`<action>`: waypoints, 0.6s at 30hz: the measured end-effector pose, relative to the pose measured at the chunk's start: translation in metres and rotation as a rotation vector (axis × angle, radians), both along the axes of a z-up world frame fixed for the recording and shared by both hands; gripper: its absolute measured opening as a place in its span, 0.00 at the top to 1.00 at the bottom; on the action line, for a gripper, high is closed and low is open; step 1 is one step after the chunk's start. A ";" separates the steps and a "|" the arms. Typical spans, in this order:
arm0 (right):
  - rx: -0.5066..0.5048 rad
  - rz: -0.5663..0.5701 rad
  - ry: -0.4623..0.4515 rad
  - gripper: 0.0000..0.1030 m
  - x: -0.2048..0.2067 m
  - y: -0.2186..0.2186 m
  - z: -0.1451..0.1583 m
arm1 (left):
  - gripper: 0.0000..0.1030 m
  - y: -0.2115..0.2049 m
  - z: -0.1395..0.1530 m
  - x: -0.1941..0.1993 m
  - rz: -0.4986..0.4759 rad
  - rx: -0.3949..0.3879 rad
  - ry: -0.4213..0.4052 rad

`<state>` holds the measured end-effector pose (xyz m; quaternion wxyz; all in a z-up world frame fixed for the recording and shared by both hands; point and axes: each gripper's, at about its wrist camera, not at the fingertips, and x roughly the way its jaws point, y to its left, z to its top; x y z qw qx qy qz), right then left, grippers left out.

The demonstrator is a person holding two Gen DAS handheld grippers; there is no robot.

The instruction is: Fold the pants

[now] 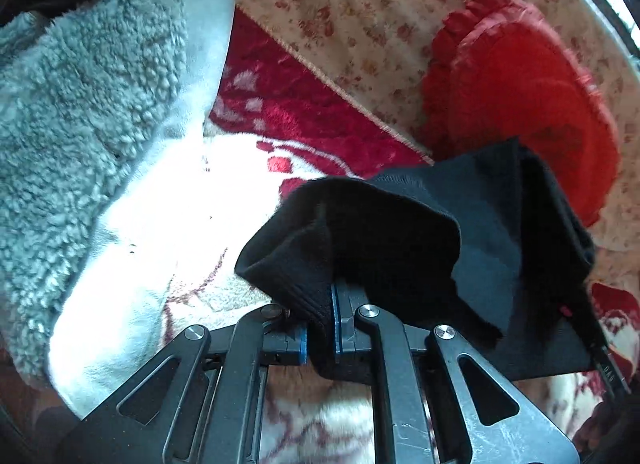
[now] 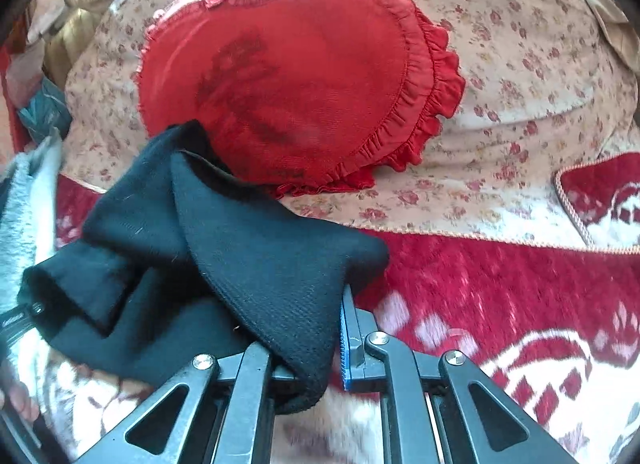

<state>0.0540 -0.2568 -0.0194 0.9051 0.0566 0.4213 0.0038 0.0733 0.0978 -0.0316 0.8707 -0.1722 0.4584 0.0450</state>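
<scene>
Red-and-white plush blanket (image 2: 460, 276) meets floral bedspread (image 2: 520, 76) under red cushion (image 2: 300, 80).

Left gripper (image 1: 320, 328): tilted steeply downward, jaws closed, blue pads clamped on a ribbed black fabric edge (image 1: 304, 300) that drapes forward over the fingertips and off to the claw's right. Right gripper (image 2: 320, 352): also pitched downward, jaws closed on the same black fabric (image 2: 280, 284); the cloth covers the left finger entirely and leaves the right finger's blue pad (image 2: 345, 344) exposed. Both linkage arms stand drawn inward.
</scene>
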 end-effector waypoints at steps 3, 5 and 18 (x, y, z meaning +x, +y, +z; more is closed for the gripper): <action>-0.007 0.025 0.006 0.93 -0.028 -0.001 0.011 | 0.93 0.004 0.013 -0.021 -0.027 -0.006 -0.012; 0.002 0.054 0.023 0.93 -0.052 -0.003 0.014 | 0.93 0.008 0.015 -0.036 -0.042 -0.007 -0.004; -0.104 0.172 0.068 0.69 -0.109 0.010 0.021 | 0.87 0.018 -0.021 -0.065 -0.031 -0.003 0.104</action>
